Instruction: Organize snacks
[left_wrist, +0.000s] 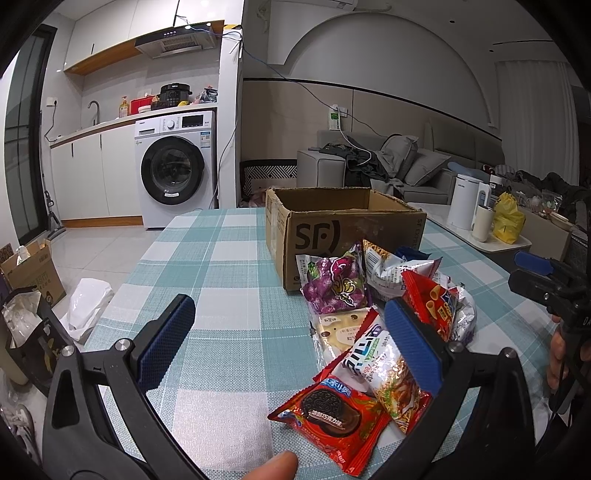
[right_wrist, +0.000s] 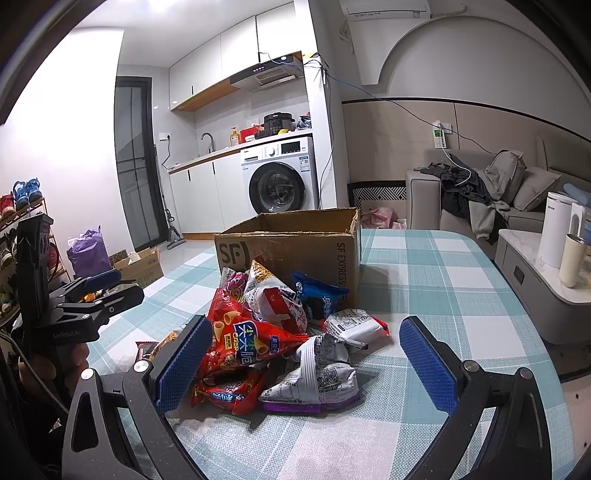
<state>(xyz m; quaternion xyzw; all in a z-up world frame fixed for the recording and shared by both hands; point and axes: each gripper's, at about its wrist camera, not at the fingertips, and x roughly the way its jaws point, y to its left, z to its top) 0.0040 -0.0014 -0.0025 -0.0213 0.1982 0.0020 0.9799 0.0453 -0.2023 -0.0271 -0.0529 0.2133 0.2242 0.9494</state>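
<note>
Counter surface carries a teal and white checked cloth. Next in size, an open cardboard box printed "SF" stands upright on the cloth, top flaps gone or folded, interior not visible from either view. A loose pile of snack packets lies directly in front of the box, the rearmost packets touching its front wall. Within the pile: a red cone-snack bag on top, a white crumpled bag behind it, a purple grape-print packet leaning at the box, a blue cookie packet against the box corner, and a red chocolate-cookie packet lying flat nearest the left wrist camera. The left tool is spread wide, holding nothing; one blue pad stands beside the pile, overlapping the noodle-print packet in view, contact uncertain. The right tool is likewise spread wide and empty, its pads flanking the pile from the opposite side. A fingertip shows at the lower edge of the left view.
</note>
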